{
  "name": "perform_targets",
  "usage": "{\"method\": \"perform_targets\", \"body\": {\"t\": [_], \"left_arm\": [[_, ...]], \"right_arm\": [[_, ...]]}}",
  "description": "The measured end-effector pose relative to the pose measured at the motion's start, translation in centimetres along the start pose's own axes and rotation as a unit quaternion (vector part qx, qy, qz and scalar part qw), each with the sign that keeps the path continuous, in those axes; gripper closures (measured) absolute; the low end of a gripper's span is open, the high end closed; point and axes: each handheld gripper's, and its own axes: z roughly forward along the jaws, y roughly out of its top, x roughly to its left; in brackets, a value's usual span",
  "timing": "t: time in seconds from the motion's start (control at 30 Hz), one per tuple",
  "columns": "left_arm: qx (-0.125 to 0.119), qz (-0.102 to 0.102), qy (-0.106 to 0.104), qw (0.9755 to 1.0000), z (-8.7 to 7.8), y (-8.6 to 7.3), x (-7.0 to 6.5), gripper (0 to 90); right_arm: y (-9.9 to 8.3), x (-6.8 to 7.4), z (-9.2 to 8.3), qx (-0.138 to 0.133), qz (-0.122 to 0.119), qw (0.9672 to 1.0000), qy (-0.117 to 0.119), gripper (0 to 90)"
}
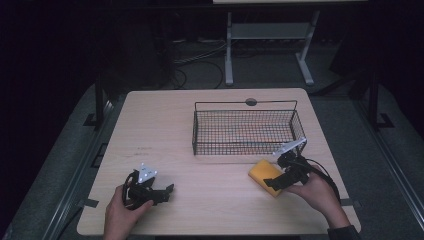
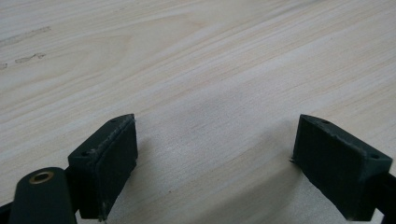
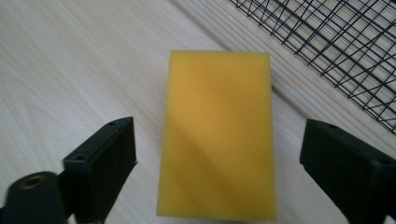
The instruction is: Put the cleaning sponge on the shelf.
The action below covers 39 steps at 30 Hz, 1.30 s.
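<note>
We see the yellow sponge [image 3: 218,135] lying flat on the table [image 1: 200,195], just beside the wire basket [image 1: 247,131]. Our right hand-held gripper [image 3: 217,163] straddles it with jaws wide, not touching. Our left hand-held gripper [image 2: 215,163] gapes over bare wood.

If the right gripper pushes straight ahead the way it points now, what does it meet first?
Most likely the yellow rectangular foam sponge, lying on the table between the open right gripper and its spread fingers. Beyond it stands the black wire basket; depth is uncertain.

black claws [image 3: 217,154], grey three-cornered plates, seemingly dark sleeve [image 1: 345,233]
</note>
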Motion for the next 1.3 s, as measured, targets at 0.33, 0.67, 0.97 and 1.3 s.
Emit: {"method": "perform_targets", "body": {"t": [0.33, 0.67, 0.97, 1.3], "left_arm": [[0.0, 0.0, 0.0, 1.0, 0.0, 0.0, 0.0, 12.9], [0.0, 0.0, 0.0, 1.0, 0.0, 0.0, 0.0, 12.9], [0.0, 0.0, 0.0, 1.0, 0.0, 0.0, 0.0, 12.9], [0.0, 0.0, 0.0, 1.0, 0.0, 0.0, 0.0, 12.9]], "right_arm": [[1.2, 0.0, 1.7, 0.031, -0.01, 0.9994, -0.008, 2.3], [1.5, 0.1, 3.4, 0.047, -0.024, 0.9986, -0.01, 2.4], [1.2, -0.1, 4.3, 0.053, -0.021, 0.9983, -0.005, 5.4], [1.1, 0.0, 4.7, 0.058, -0.022, 0.9981, 0.001, 13.8]]}}
